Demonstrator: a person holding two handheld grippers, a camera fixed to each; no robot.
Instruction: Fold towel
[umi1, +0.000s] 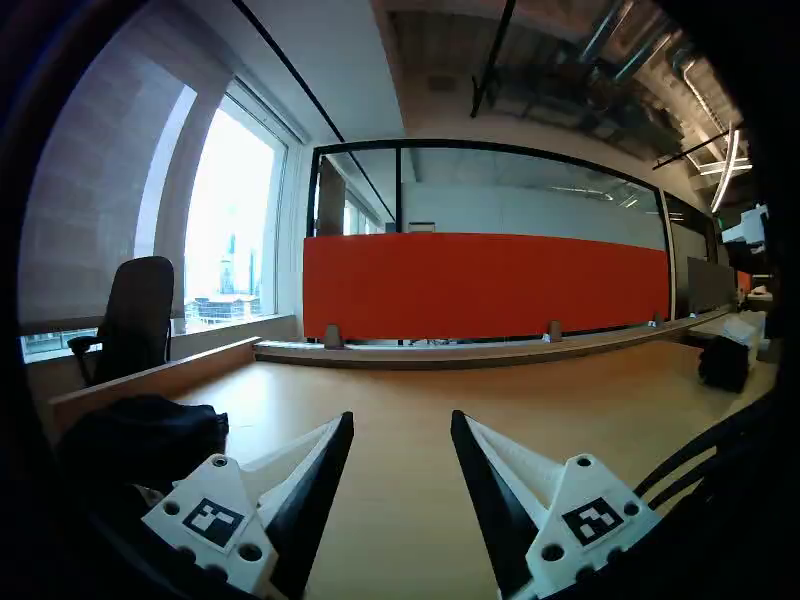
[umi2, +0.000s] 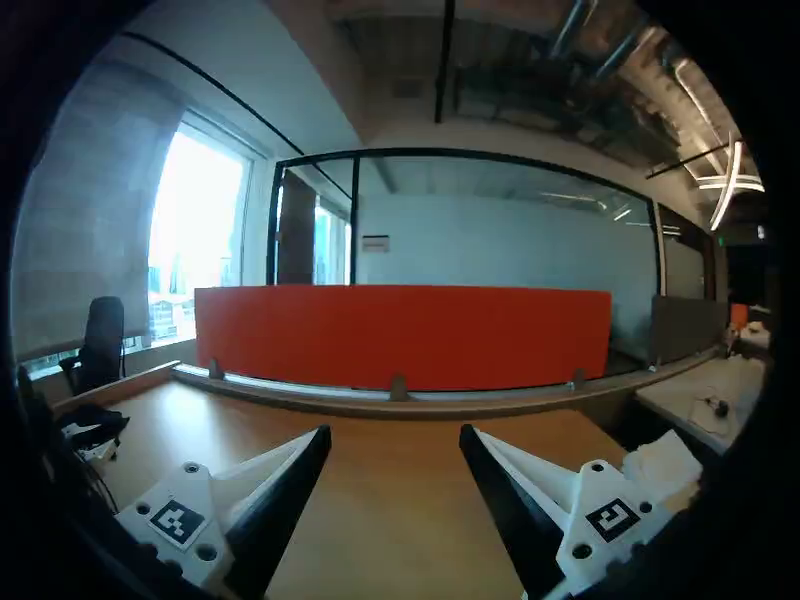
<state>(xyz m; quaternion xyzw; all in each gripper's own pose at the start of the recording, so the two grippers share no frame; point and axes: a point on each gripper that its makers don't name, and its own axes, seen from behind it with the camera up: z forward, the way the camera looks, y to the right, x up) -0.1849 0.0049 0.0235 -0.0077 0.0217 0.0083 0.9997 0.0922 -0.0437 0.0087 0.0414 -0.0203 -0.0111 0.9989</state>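
Wooden desk (umi1: 420, 390) stretches ahead of our left claw (umi1: 400, 420), whose fingers stand spread with nothing between them. Beyond it we see an orange partition (umi1: 480, 285) under glass panels. A bright window (umi1: 230, 230) and a black office chair (umi1: 135, 310) sit off to its left, and a dark bundle (umi1: 150, 435) lies just beside its left finger. Our right claw (umi2: 395, 432) is likewise spread and holds nothing. What looks like a crumpled white towel (umi2: 662, 462) lies just right of its right finger.
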